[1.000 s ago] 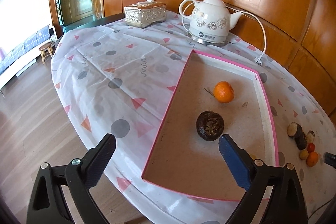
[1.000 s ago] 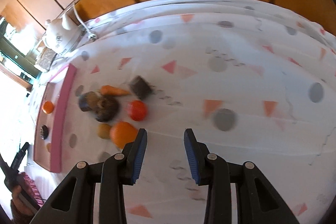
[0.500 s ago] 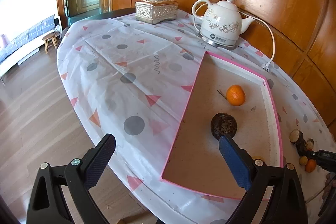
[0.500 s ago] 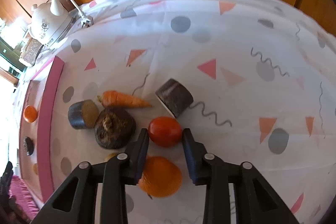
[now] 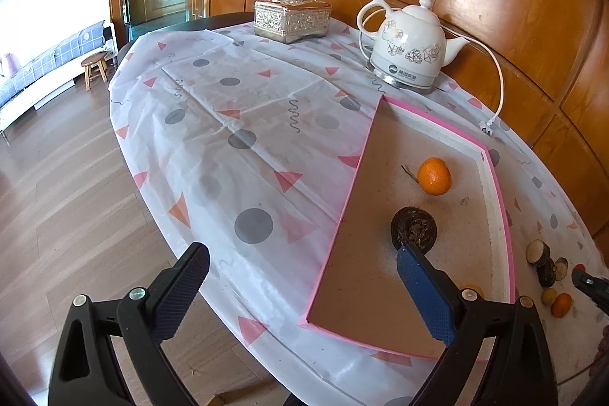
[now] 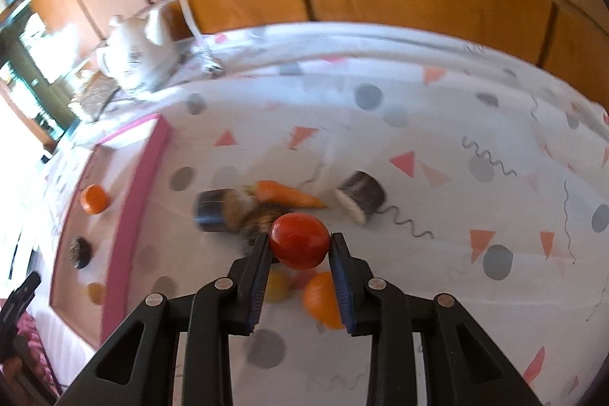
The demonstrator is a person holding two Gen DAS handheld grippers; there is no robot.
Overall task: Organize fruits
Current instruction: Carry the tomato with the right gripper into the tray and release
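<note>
Table [image 5: 243,155]: oval, under a white cloth with grey dots and pink triangles; its long near edge drops to open wooden floor, its far edge runs close along the wood-panelled wall.
Tray [image 5: 502,215]: big, shallow, pink-rimmed, lying toward the wall side of the table; its floor is mostly bare, with plenty of room to set things down.
Kettle [image 5: 409,56]: white, just past the tray's far corner, cord trailing along the table's wall-side edge.
Tissue box [image 5: 291,19]: silvery, at the table's far end, well apart from the tray.
Open cloth: the whole stretch between the tray's long rim and the table's near edge is free.
Left tongs [image 5: 302,269]: spread wide, holding nothing, tilted down over the table's near edge by the tray's near corner.
Right tongs [image 6: 298,246]: narrow, just closed down and clamped on the tomato [image 6: 299,240], tilted steeply down, lifted clear of the cloth.
Tomato's place: between the blue pads, over the heap outside the tray's rim.
Heap on the cloth: a carrot [image 6: 287,195], two dark cut chunks, an orange [image 6: 321,299] and a small yellow fruit, all blurred, near the tray's long rim.
Inside the tray: a second orange [image 5: 434,175] and a dark round fruit [image 5: 413,229], near each other but apart.
</note>
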